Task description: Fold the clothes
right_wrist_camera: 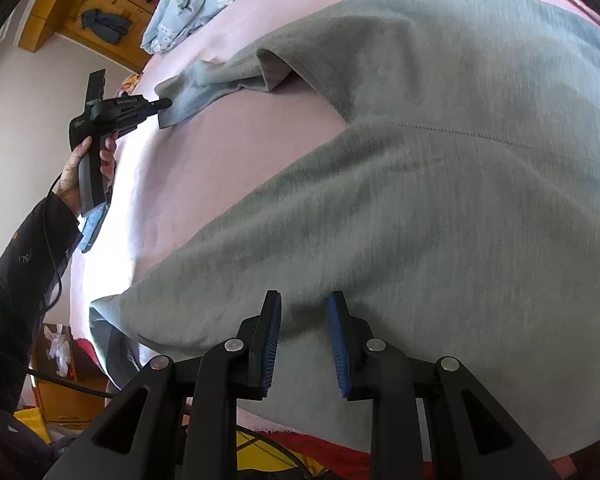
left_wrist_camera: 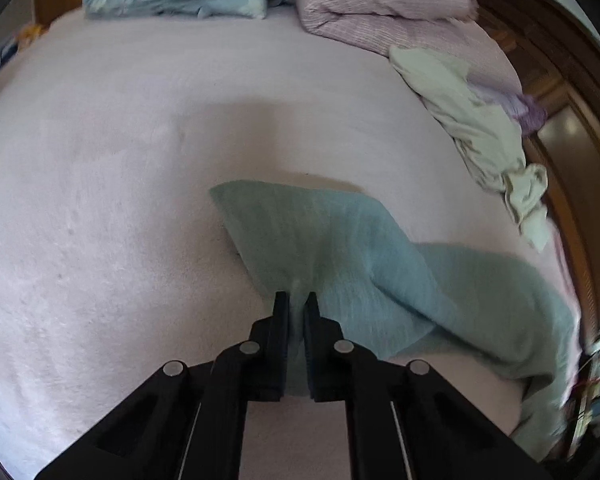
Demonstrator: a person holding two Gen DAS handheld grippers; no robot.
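left gripper (left_wrist_camera: 298, 300) is clamped on the cuff end of the grey-green fleece garment (right_wrist_camera: 440, 160), whose sleeve runs long-axis from those jaws rightward to the body spread on the pink bed cover (left_wrist_camera: 120, 160). right gripper (right_wrist_camera: 304, 308) hovers over the body's near hem with its jaws apart, nothing between them. left hand (right_wrist_camera: 88, 168) holds its tool level, pointing across the bed. which fold stage this is, can't tell.

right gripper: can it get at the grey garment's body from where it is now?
Probably yes. The right gripper is open and empty, its fingers right over the grey garment with nothing between. The left gripper only pinches the far sleeve end.
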